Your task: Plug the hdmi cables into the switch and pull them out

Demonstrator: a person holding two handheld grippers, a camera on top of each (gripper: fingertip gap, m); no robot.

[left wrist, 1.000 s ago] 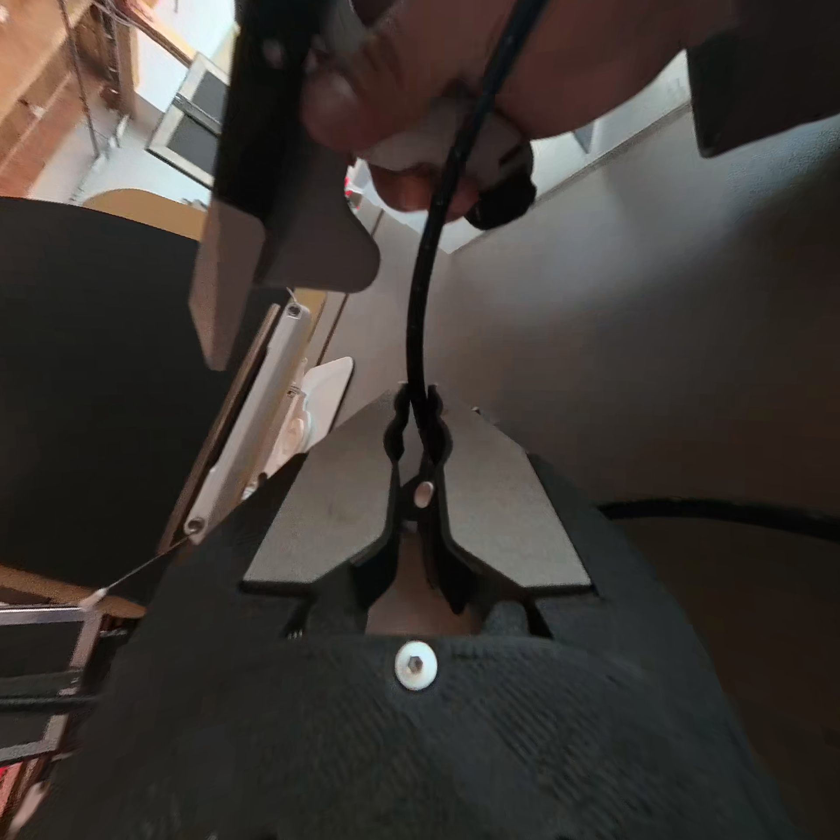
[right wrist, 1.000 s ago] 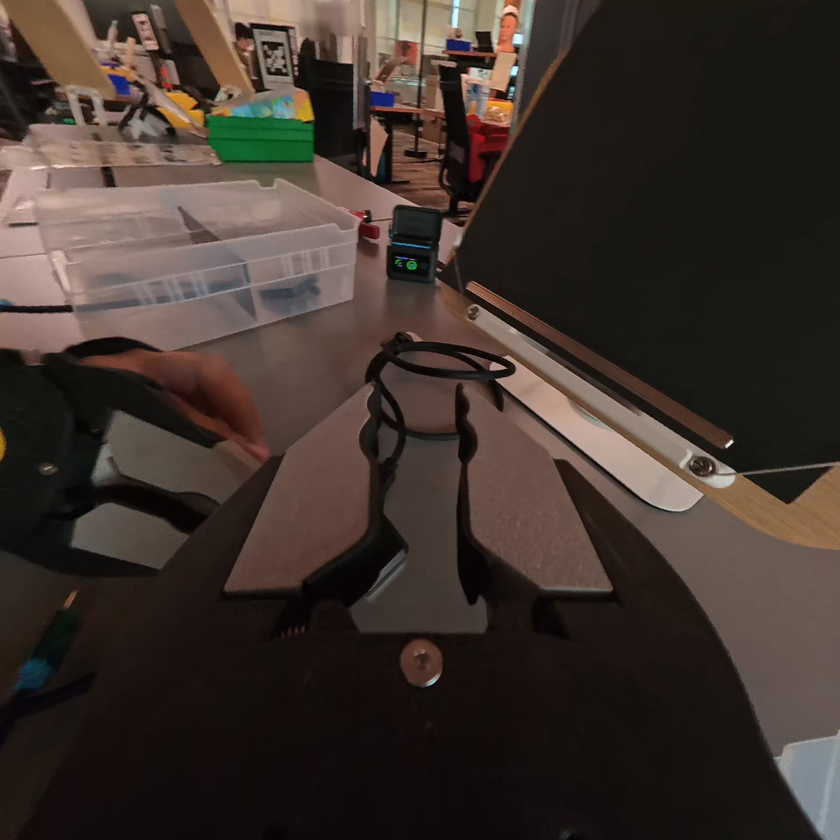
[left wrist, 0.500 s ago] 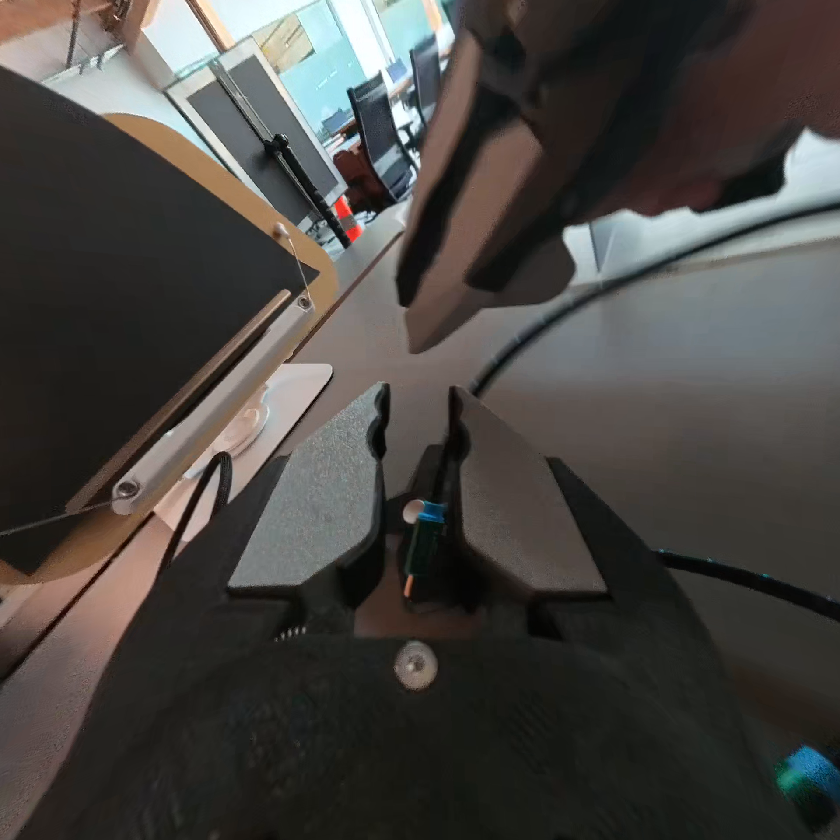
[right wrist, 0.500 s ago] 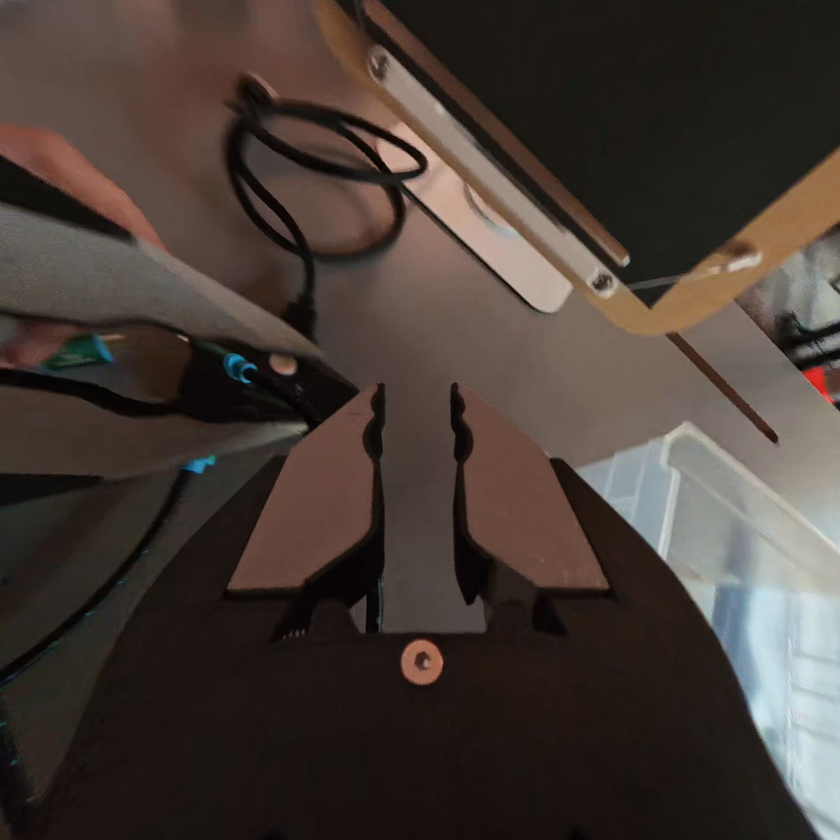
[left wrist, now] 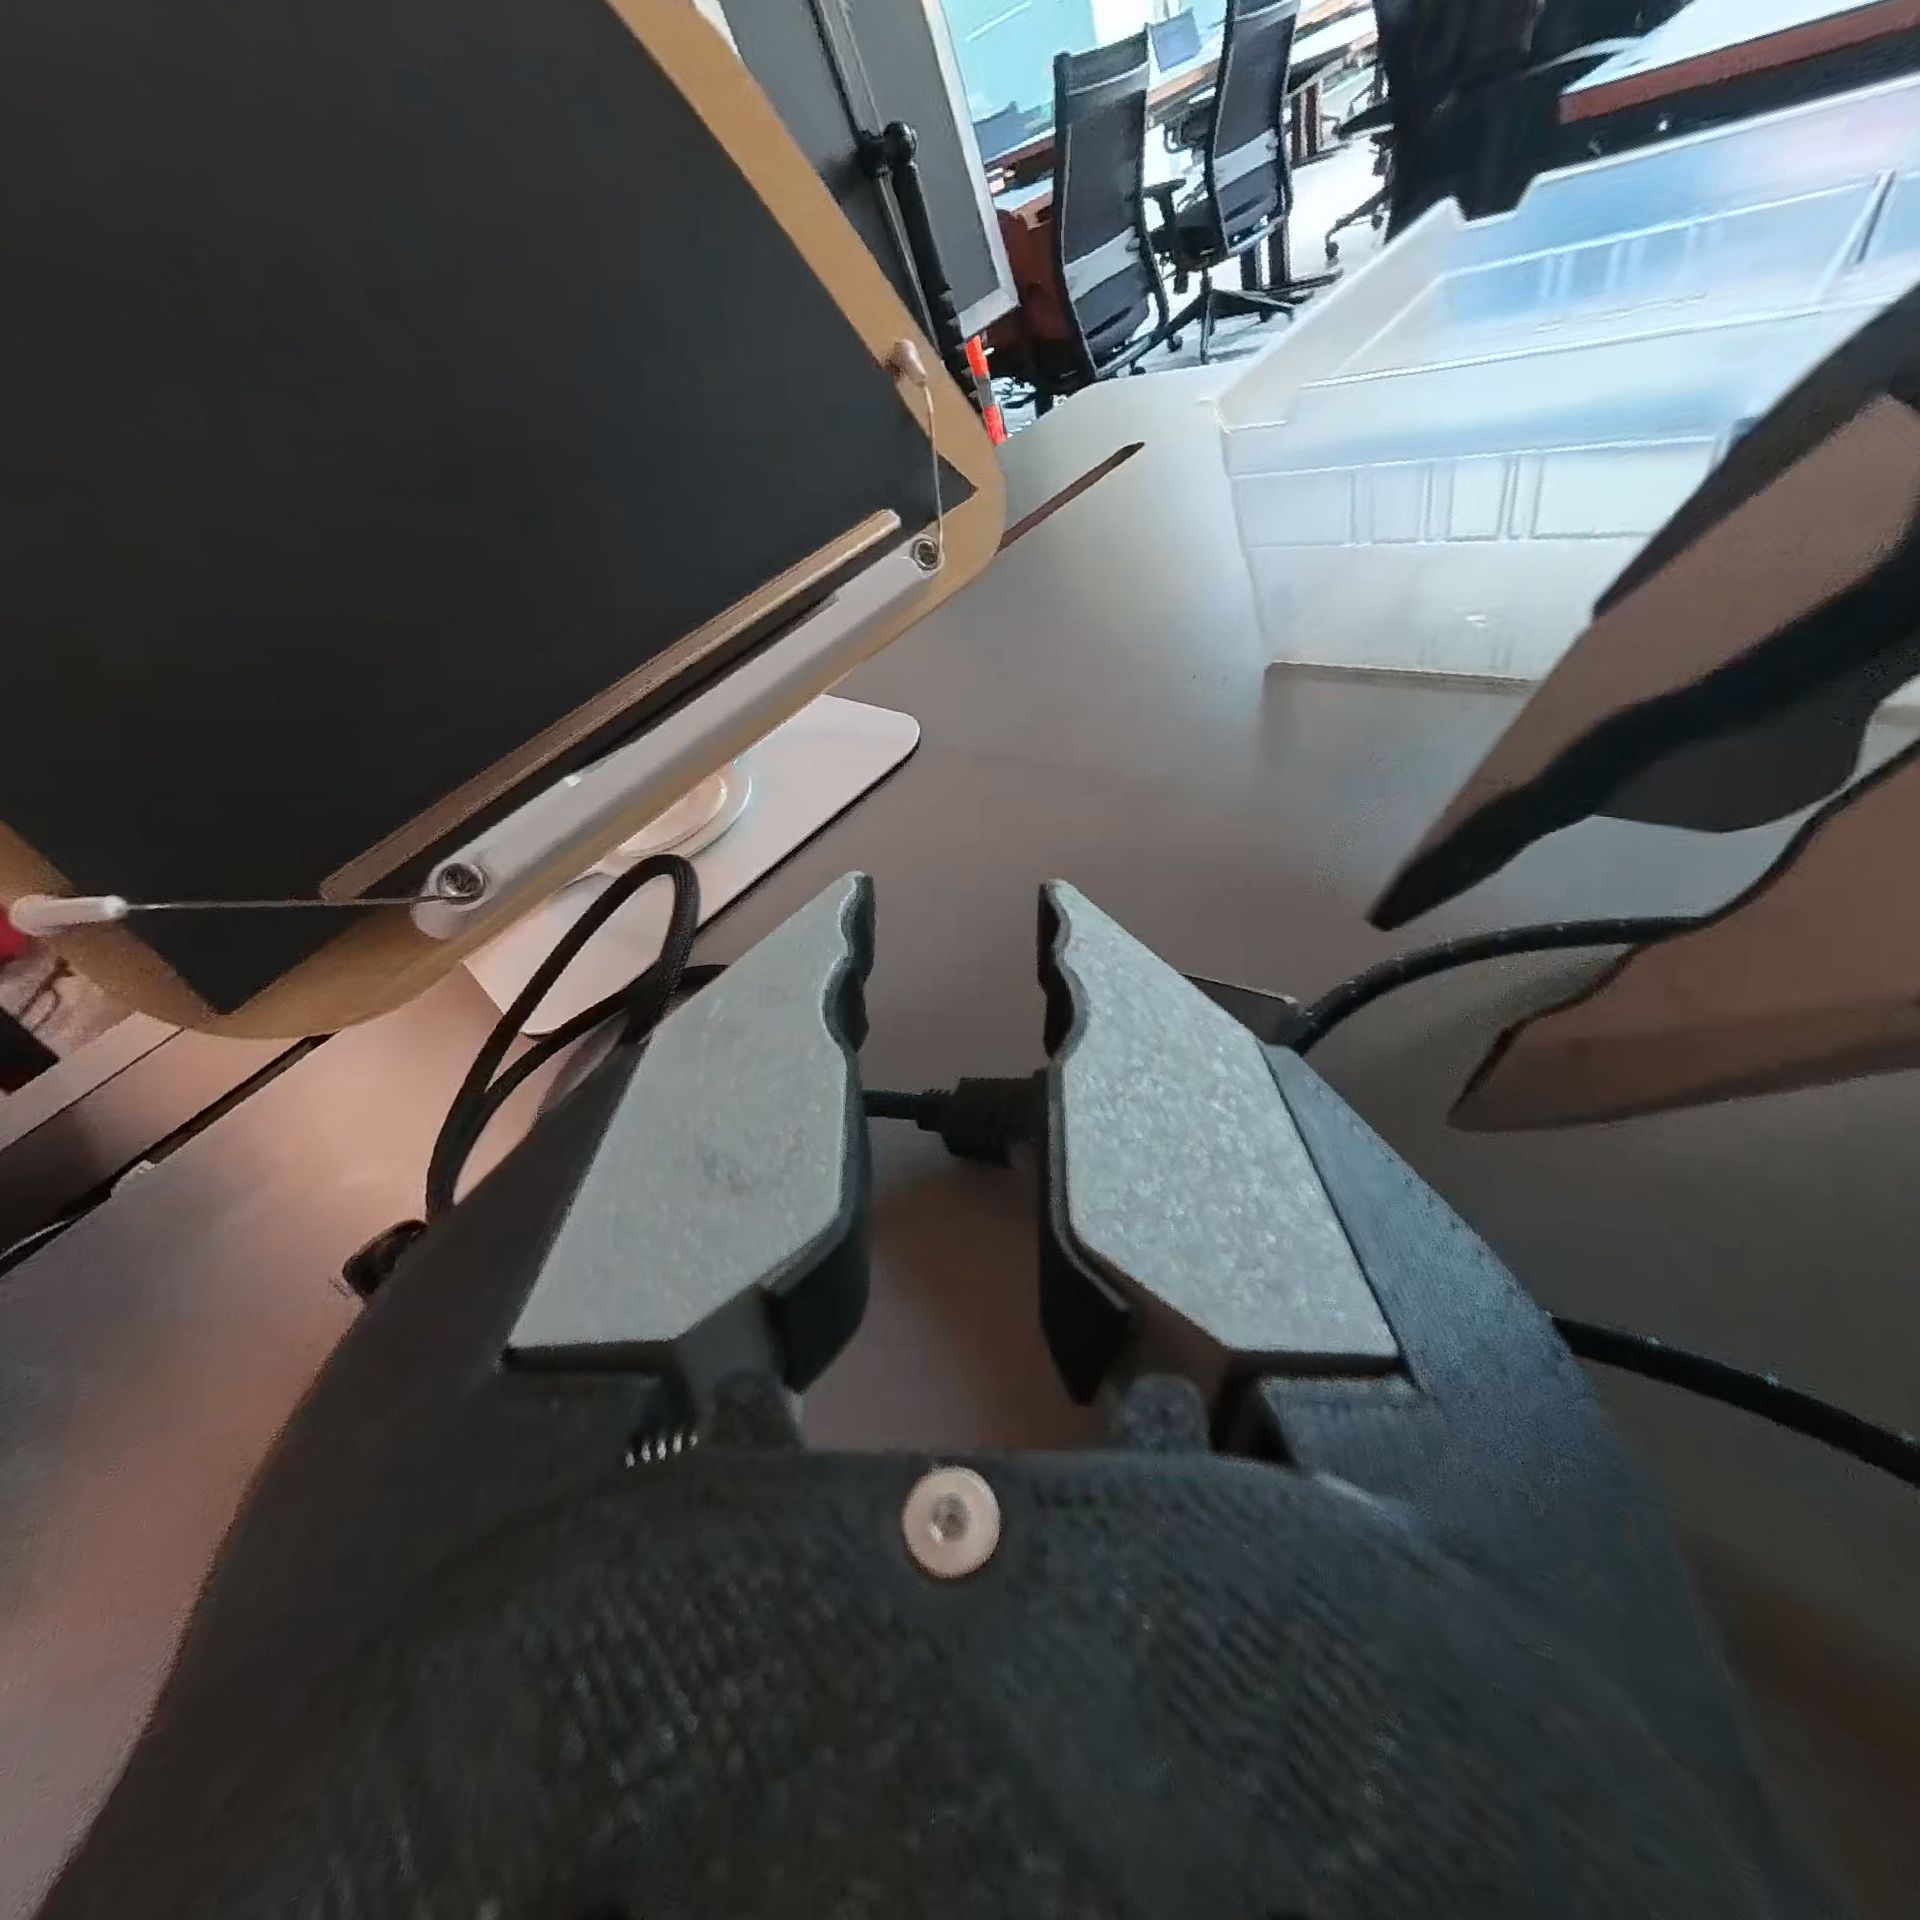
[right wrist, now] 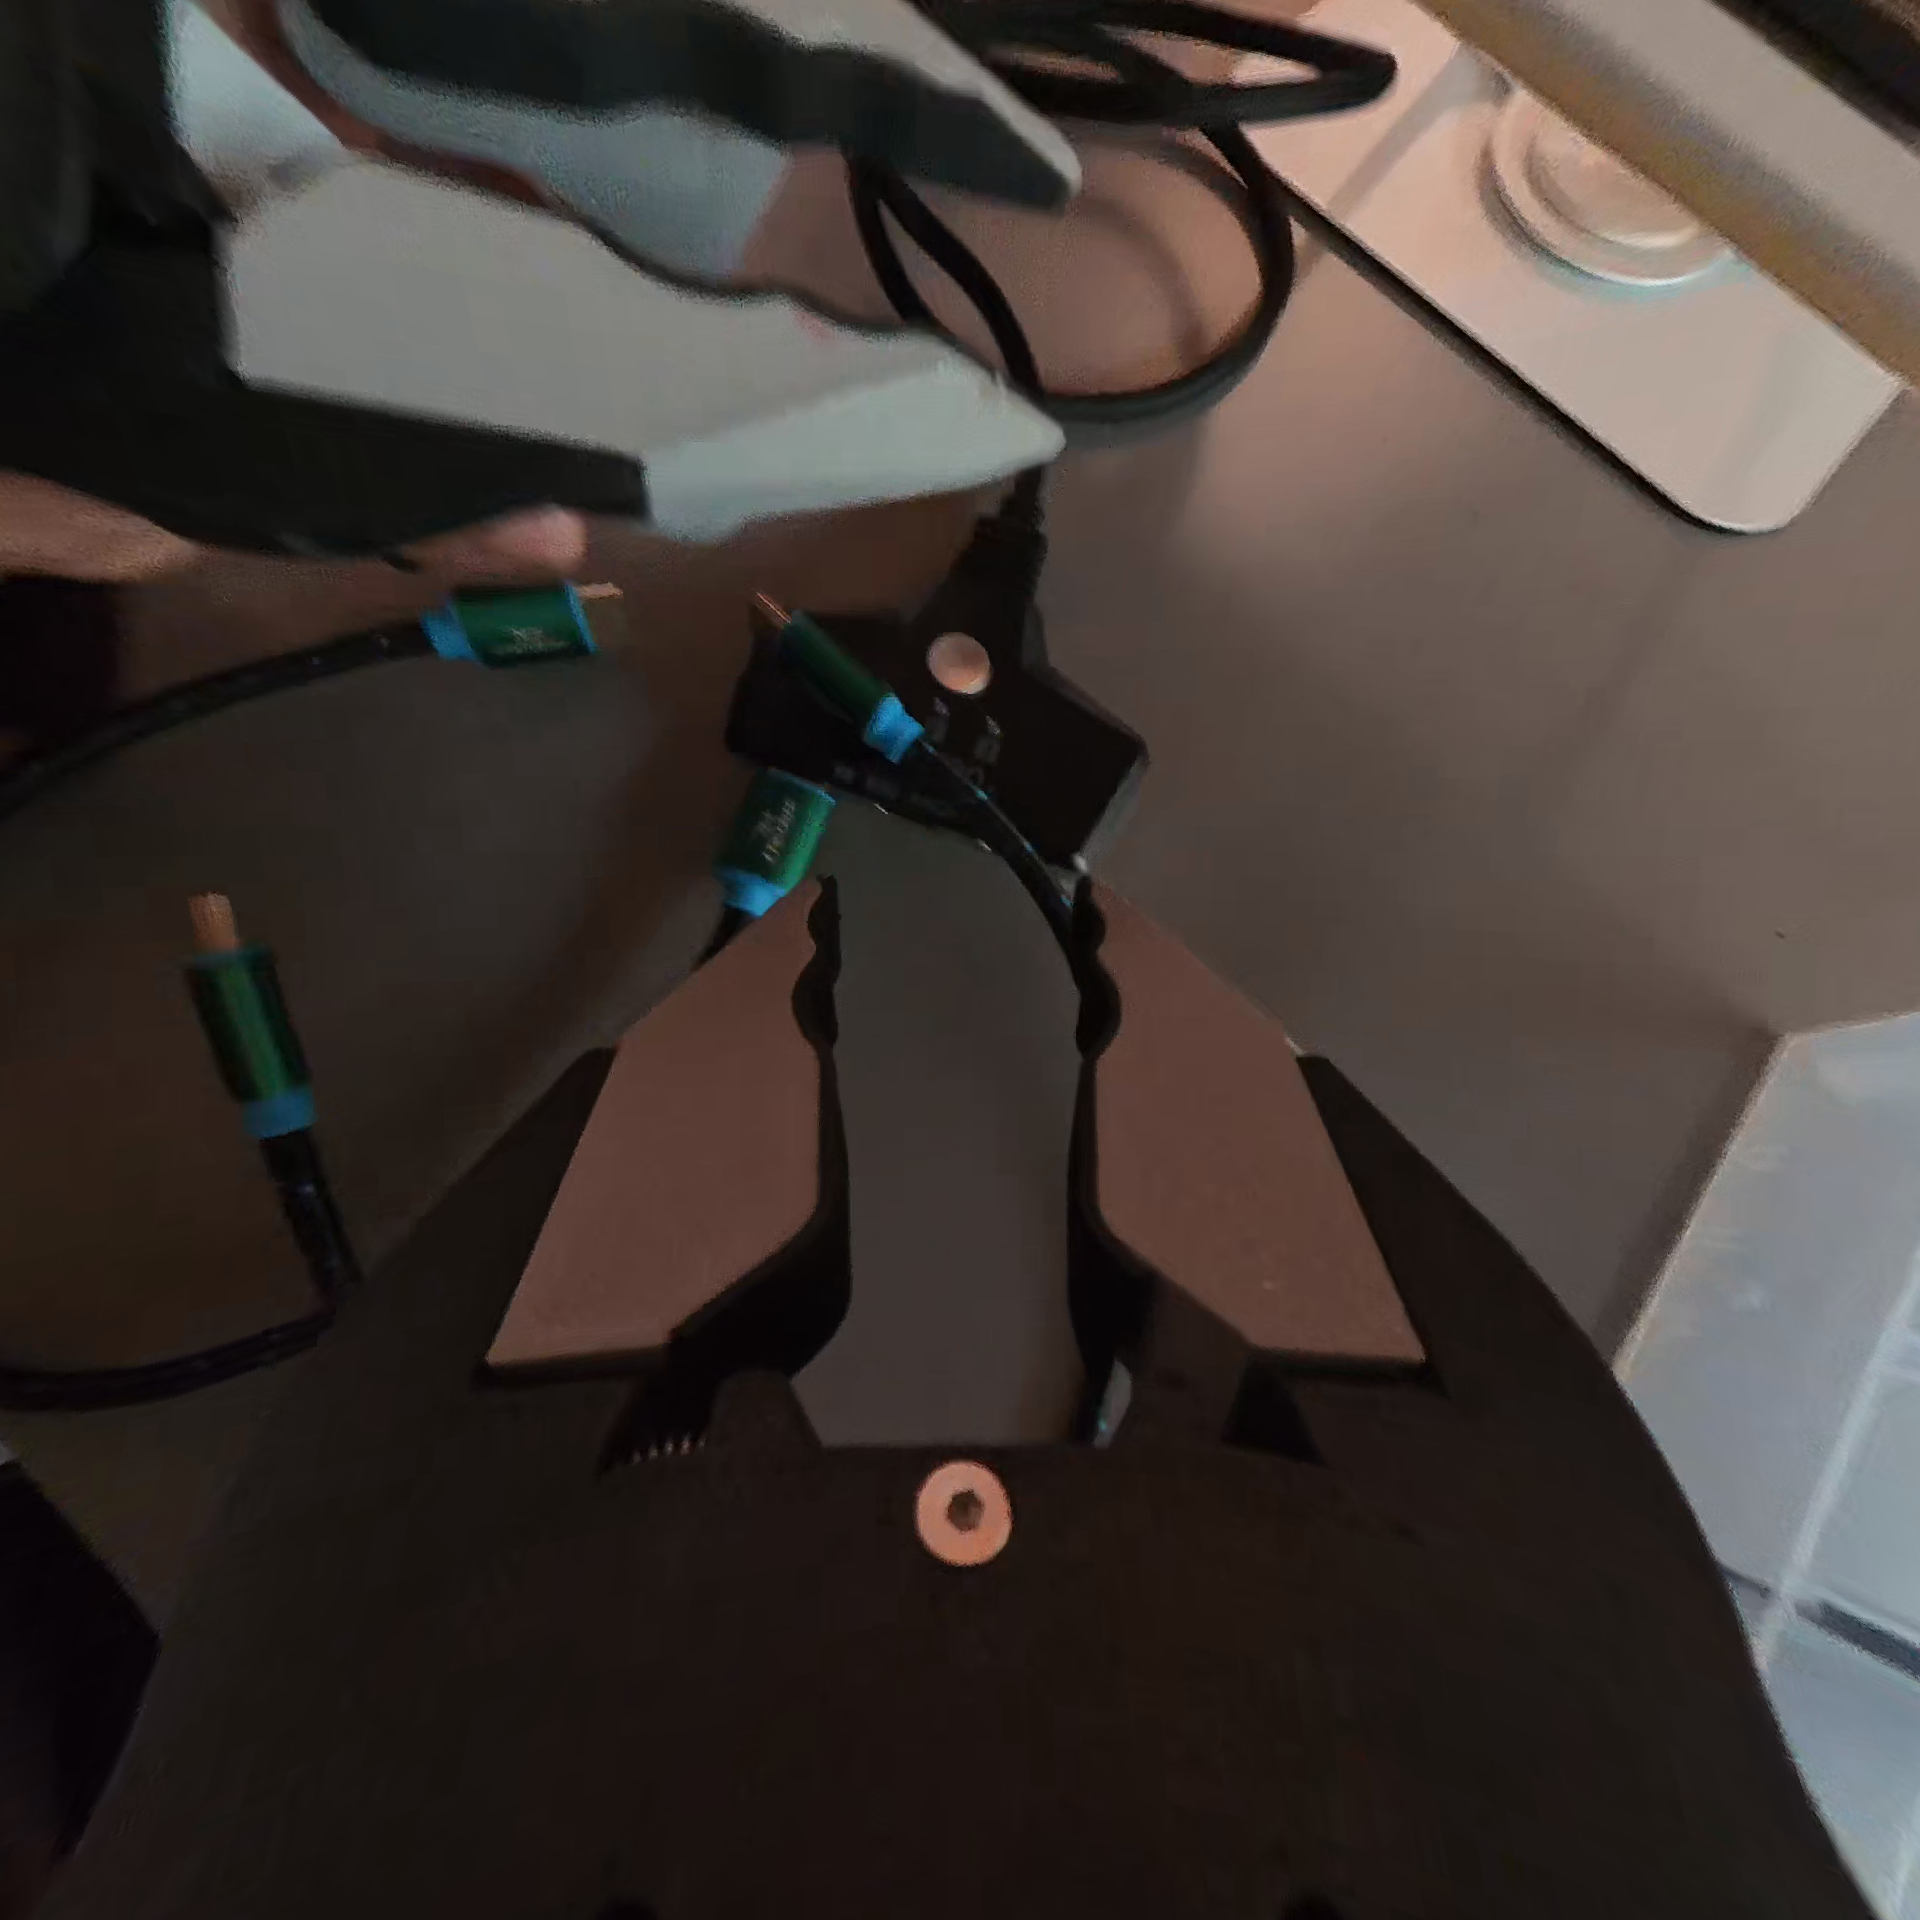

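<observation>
Both claws stand spread and empty over the grey table [left wrist: 1122,665] as the cable drill reaches a pause. Nearest the right-hand camera, the right gripper [right wrist: 956,904] hangs with its jaws apart. A black cable [right wrist: 1029,862] runs up past its right finger without being pinched.

Just beyond its tips sits the small black switch [right wrist: 1049,727]. One green HDMI plug [right wrist: 842,675] lies loose across the top of the switch. A second plug [right wrist: 774,831] rests against its near edge, and the view cannot settle whether that one is seated in a port. Two more plugs [right wrist: 509,623] [right wrist: 244,1029] lie free on the table to the left, well apart from the switch.

The left gripper [left wrist: 951,914], clamped on a cable a second ago and carrying a green plug half a second ago, now has its jaws wide, with only a black cable end [left wrist: 977,1117] lying on the table between them. That release suggests a pull-out has just finished, so at least three plugs likely await the next insertion.

Farther back stand a black panel in a pale wooden frame [left wrist: 416,416] on a white base [left wrist: 831,748], a clear plastic bin [left wrist: 1507,416] and, farthest, office chairs [left wrist: 1101,208].
</observation>
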